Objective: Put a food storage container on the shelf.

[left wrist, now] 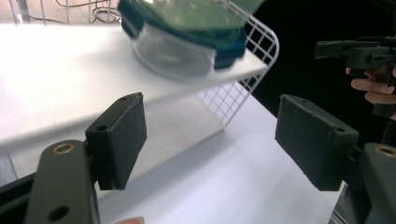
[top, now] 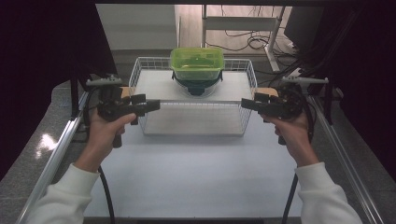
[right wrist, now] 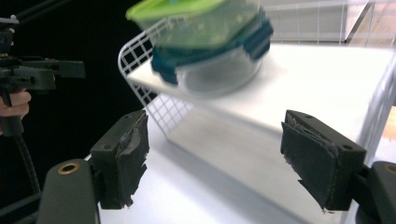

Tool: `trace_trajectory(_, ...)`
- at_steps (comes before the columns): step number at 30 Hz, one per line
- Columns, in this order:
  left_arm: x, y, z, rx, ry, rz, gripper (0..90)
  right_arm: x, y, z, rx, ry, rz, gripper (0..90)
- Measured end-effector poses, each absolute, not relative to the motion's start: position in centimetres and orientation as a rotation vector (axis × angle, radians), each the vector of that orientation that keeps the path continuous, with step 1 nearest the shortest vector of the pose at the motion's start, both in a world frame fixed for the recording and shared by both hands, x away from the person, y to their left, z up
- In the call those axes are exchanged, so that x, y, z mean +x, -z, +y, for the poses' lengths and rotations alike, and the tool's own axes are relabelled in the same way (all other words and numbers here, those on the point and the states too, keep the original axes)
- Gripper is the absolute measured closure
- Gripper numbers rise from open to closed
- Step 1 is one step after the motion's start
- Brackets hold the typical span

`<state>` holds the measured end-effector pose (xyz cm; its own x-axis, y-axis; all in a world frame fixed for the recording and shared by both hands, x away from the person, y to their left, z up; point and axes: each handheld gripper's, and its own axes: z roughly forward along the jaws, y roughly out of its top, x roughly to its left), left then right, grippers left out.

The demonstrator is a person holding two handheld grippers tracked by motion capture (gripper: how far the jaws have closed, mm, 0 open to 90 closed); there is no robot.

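A white wire basket point(top: 194, 125) stands mid-table with a white board inside it. On the board's far part rests a clear round bowl point(top: 196, 87) with a dark teal clip lid, and a green-lidded clear box point(top: 197, 63) is stacked on top. My left gripper point(top: 145, 103) hovers open at the basket's front left corner, my right gripper point(top: 252, 101) open at its front right corner, jaws pointing inward. In the left gripper view the open left gripper point(left wrist: 212, 126) frames the bowl point(left wrist: 173, 51). In the right gripper view the open right gripper point(right wrist: 215, 140) faces the box point(right wrist: 196, 21) and bowl point(right wrist: 219, 70).
The white table point(top: 196, 172) stretches from the basket to the near edge. Metal rails point(top: 56, 154) run along both sides. Black curtains hang left and right. Behind the basket are a metal frame point(top: 243, 23) and floor cables point(top: 254, 42).
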<state>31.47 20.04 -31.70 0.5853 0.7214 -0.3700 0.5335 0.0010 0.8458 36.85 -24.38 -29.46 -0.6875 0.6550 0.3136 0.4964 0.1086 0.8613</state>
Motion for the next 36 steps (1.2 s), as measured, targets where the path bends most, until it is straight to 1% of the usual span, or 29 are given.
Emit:
trace_trajectory(6, 28.9, 34.6, 20.1, 1.693, -0.181, 1.046, 24.4, 34.0, 32.0, -25.7, 1.136, -1.588, 2.254, 23.8)
trace_trajectory(11, 27.6, 36.9, 20.0, 1.728, -0.191, 1.061, 24.6, 32.2, 34.3, -26.3, 1.125, -1.545, 2.272, 23.9)
trace_trajectory(22, 25.5, 43.9, 19.2, 1.806, -0.144, 1.139, 24.9, 29.7, 40.7, -27.2, 1.22, -1.442, 2.342, 23.7)
trace_trajectory(26, 25.2, 45.3, 18.7, 1.84, -0.124, 1.153, 24.9, 29.4, 43.0, -27.6, 1.247, -1.38, 2.379, 23.3)
trace_trajectory(29, 25.1, 45.7, 18.4, 1.862, -0.143, 1.151, 24.9, 29.3, 44.1, -27.5, 1.261, -1.328, 2.406, 22.5)
trace_trajectory(36, 24.9, 46.3, 18.0, 1.887, -0.152, 1.148, 24.6, 29.2, 44.5, -27.2, 1.259, -1.33, 2.409, 21.2)
